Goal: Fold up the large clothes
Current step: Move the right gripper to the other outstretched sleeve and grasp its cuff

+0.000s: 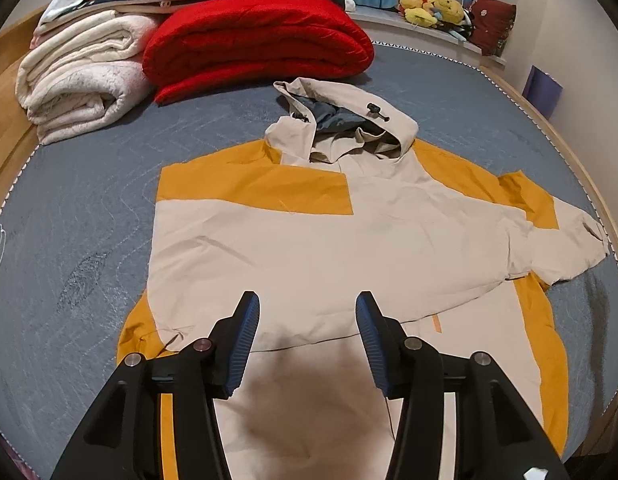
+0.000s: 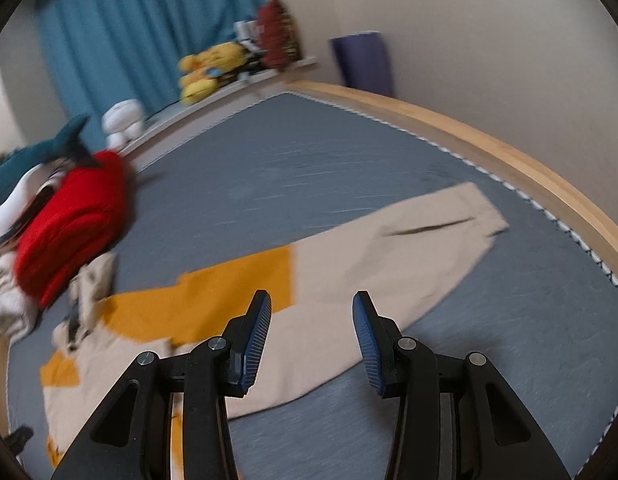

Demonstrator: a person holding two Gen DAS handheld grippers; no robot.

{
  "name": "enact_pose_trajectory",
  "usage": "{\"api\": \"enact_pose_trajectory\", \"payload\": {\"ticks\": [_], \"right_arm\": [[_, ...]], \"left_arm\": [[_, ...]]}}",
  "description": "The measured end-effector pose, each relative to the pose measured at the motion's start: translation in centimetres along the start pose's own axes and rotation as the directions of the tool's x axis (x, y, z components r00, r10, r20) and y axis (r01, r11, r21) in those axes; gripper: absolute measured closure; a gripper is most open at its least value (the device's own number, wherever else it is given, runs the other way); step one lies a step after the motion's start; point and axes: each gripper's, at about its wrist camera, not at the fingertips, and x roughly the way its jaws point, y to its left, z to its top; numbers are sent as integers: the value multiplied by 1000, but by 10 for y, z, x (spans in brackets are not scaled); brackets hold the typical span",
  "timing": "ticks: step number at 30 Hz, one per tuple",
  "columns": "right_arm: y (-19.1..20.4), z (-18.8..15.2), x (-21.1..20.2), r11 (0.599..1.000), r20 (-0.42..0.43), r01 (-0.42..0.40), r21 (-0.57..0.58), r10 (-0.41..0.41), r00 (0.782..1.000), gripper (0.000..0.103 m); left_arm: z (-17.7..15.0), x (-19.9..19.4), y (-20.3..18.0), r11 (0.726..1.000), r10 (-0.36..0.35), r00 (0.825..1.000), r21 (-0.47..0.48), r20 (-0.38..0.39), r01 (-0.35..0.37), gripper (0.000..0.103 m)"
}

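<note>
A large cream and mustard-yellow hooded jacket (image 1: 309, 248) lies flat on a grey-blue mattress (image 1: 89, 240), hood (image 1: 345, 120) at the far end. One sleeve is folded across the body; the other sleeve (image 2: 409, 248) stretches out to the right towards the bed edge. My left gripper (image 1: 307, 312) is open and empty, hovering over the jacket's lower body. My right gripper (image 2: 311, 312) is open and empty, above the outstretched sleeve near its shoulder end. The right wrist view is motion-blurred.
A folded red blanket (image 1: 257, 40) and rolled white blankets (image 1: 81, 84) sit at the mattress's far left. Plush toys (image 1: 433, 8) line a shelf behind. A wooden bed frame (image 2: 489, 136) runs along the right edge. A blue curtain (image 2: 141, 40) hangs behind.
</note>
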Motion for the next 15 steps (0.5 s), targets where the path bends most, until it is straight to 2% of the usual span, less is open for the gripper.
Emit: {"api": "enact_pose_trajectory", "payload": {"ticks": [6,15], "right_arm": [[-65,2,45,989,-38,42,141,-37,999,59],[-105,-7,92,962,-66,10,271,8,998,59]], "left_arm": [[-2,8,-2,1000,-1,1000,11,-20,1,56],[2,18,0,1000,-8,1000,-3,-31,7,56]]}}
